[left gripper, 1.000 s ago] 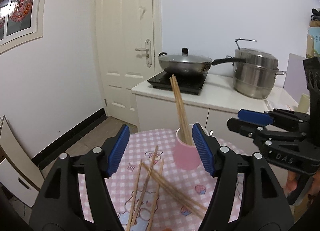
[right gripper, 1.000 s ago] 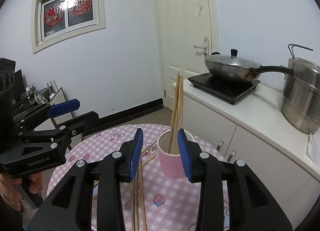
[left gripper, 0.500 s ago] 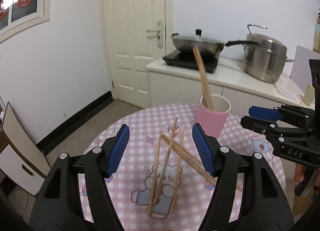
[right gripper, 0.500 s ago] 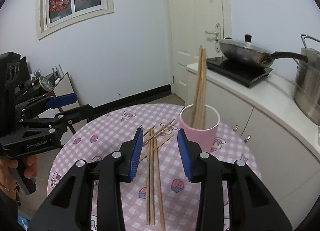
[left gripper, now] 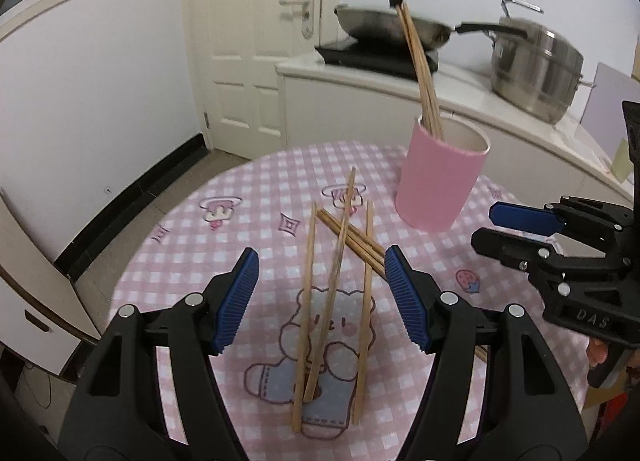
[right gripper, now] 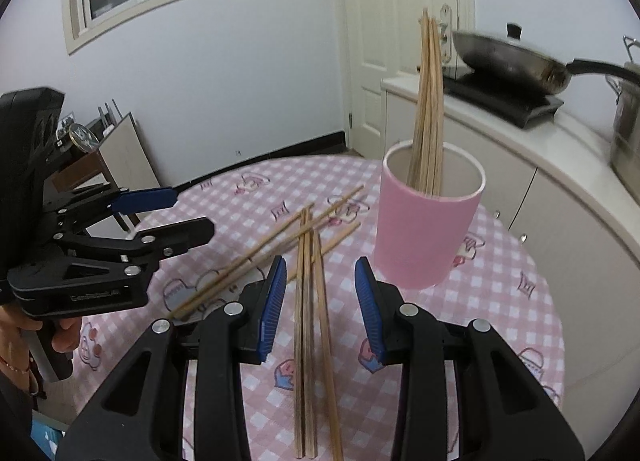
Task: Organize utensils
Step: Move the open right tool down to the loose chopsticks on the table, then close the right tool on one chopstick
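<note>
While both tools hang over a round table point(left gripper: 192, 245), the left hand-held gripper point(left gripper: 320, 293) has its blue-padded jaws spread wide with nothing between the pads. Below and beyond the gap lie loose wooden chopsticks point(left gripper: 336, 285) on the pink checked tablecloth: three run roughly lengthwise away from the camera over a cartoon bear print, and a pair crosses them at a slant under the right pad. None is touched by the pads.

The right hand-held gripper point(right gripper: 320, 301) has its jaws partly open, a narrower gap than the left one's, and it also pinches nothing. In its own view, a tight group of chopsticks lies straight along the gap on the cloth beneath it, with other sticks fanning off to the left beneath them. Whether the pads are close above the sticks or higher up cannot be told.

Just beyond the loose sticks stands a pink cup point(right gripper: 428, 229), upright on the table, with a bundle of chopsticks point(right gripper: 430, 101) leaning inside it and rising well above its rim.

Behind the table runs a white kitchen counter point(left gripper: 460, 101) carrying a black cooktop with a lidded wok point(left gripper: 392, 25) and, to the right, a steel pot point(left gripper: 536, 73). A white door point(left gripper: 260, 41) stands in the far wall.
</note>
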Action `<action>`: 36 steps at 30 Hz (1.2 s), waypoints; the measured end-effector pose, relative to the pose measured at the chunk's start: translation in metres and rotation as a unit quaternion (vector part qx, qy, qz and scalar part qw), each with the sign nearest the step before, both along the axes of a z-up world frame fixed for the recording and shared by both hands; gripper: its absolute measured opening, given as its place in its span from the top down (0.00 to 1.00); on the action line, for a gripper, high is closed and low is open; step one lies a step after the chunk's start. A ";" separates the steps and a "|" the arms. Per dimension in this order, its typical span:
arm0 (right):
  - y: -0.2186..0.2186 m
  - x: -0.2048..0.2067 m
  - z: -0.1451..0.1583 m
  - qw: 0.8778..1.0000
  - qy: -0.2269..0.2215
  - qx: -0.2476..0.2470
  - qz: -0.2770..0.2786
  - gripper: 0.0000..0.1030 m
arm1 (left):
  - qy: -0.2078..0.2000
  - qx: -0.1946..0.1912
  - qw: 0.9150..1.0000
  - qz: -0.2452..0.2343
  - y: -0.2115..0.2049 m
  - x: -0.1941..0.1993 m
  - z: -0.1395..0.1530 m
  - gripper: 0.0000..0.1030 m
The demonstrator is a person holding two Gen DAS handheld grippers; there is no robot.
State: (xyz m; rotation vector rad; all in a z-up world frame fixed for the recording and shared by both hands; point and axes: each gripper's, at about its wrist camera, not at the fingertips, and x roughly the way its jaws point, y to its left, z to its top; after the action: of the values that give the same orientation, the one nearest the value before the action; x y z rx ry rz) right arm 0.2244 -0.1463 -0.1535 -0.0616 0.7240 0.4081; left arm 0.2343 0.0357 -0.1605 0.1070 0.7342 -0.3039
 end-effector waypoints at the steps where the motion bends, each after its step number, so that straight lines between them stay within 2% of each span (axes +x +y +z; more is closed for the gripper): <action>1: 0.000 0.003 -0.005 1.000 0.004 -0.001 0.001 0.68 | 0.004 0.002 1.000 -0.001 -0.001 0.004 -0.003 0.37; 6: 0.001 0.014 -0.022 1.000 0.024 -0.003 0.001 0.68 | 0.031 0.011 0.999 -0.015 -0.014 0.030 -0.027 0.37; 8: 0.000 0.020 -0.029 0.999 0.032 -0.005 0.002 0.68 | 0.042 0.018 0.999 -0.021 -0.019 0.038 -0.035 0.47; 12: 0.000 0.029 -0.042 0.999 0.044 -0.012 0.003 0.68 | 0.055 0.029 0.998 -0.027 -0.027 0.053 -0.048 0.52; 14: 0.000 0.032 -0.047 0.999 0.050 -0.015 0.005 0.70 | 0.062 0.035 0.997 -0.030 -0.029 0.059 -0.053 0.64; 18: 0.004 0.040 -0.055 0.998 0.063 -0.020 0.014 0.72 | 0.071 0.038 0.996 -0.033 -0.031 0.069 -0.061 0.68; 21: 0.007 0.045 -0.060 0.997 0.070 -0.025 0.017 0.75 | 0.074 0.042 0.996 -0.036 -0.033 0.072 -0.063 0.76; 23: 0.009 0.047 -0.062 0.997 0.075 -0.029 0.019 0.77 | 0.077 0.046 0.995 -0.041 -0.034 0.072 -0.065 0.87; 25: 0.011 0.048 -0.065 0.996 0.080 -0.035 0.023 0.81 | 0.080 0.049 0.995 -0.042 -0.035 0.072 -0.067 0.92; 30: 0.015 0.053 -0.068 0.995 0.085 -0.040 0.026 0.96 | 0.083 0.054 0.994 -0.048 -0.035 0.065 -0.067 0.93; 36: 0.011 0.044 -0.067 0.994 0.097 -0.047 0.031 0.96 | 0.092 0.072 0.991 -0.059 -0.032 0.043 -0.067 0.94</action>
State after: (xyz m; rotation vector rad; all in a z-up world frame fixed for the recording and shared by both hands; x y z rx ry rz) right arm 0.2684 -0.1358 -0.2205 -0.1340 0.9347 0.4427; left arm 0.2775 0.0037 -0.2279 0.2616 0.9356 -0.3776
